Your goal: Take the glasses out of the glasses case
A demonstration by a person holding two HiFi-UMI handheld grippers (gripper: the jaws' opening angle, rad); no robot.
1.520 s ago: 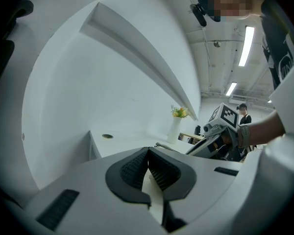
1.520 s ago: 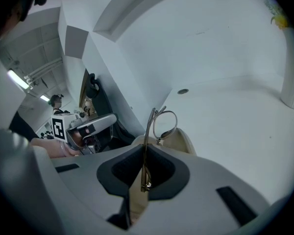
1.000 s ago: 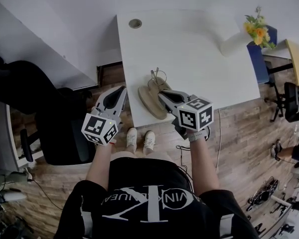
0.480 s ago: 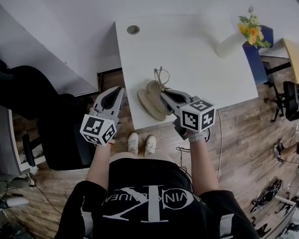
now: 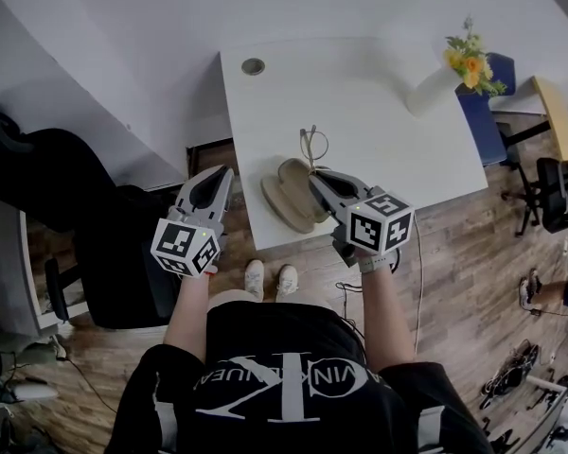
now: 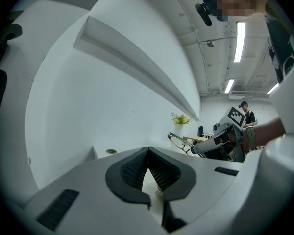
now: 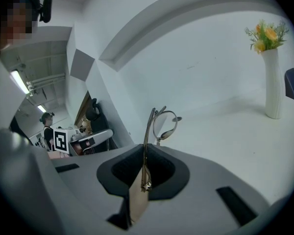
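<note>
My right gripper [image 7: 143, 170] is pinched shut on one temple, so the glasses [image 7: 161, 125] stand clear above the open glasses case [image 5: 286, 195], mid-frame. My left gripper [image 6: 148, 155] is closed on nothing, parked lower left, out of the way.

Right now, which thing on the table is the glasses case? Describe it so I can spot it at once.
Start at the white table and go to its near edge, by the person. The glasses case lies open there, beside the tip of the right gripper. It is a flat tan oval shell, unlike the thin wire glasses pinched in that gripper.
</note>
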